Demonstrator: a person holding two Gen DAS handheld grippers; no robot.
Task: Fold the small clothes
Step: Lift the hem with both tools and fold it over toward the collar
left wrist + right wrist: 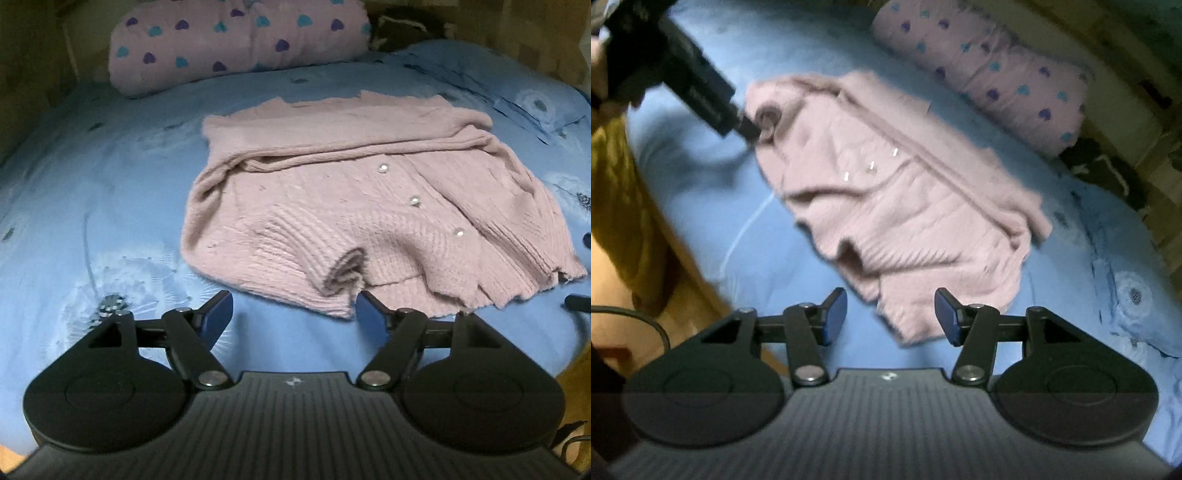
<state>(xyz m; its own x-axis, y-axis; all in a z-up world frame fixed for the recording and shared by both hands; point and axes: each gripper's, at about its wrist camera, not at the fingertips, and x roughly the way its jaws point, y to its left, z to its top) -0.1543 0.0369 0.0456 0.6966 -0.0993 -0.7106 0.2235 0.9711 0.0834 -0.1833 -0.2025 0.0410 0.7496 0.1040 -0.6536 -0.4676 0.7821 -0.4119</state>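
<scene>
A pink knitted cardigan with shiny buttons lies partly folded on a blue bedsheet. My left gripper is open just in front of its near hem, and the hem's corner lies close to the right finger. In the right wrist view the cardigan runs diagonally. My right gripper is open, and the garment's near corner lies between its fingers with no pad pressing it. The left gripper shows at the upper left, its tip at the cardigan's far corner, held by a hand.
A pink pillow with blue and purple hearts lies at the head of the bed, with a dark item beside it. An olive cloth and a wooden floor show past the bed's left edge. A black cable curls there.
</scene>
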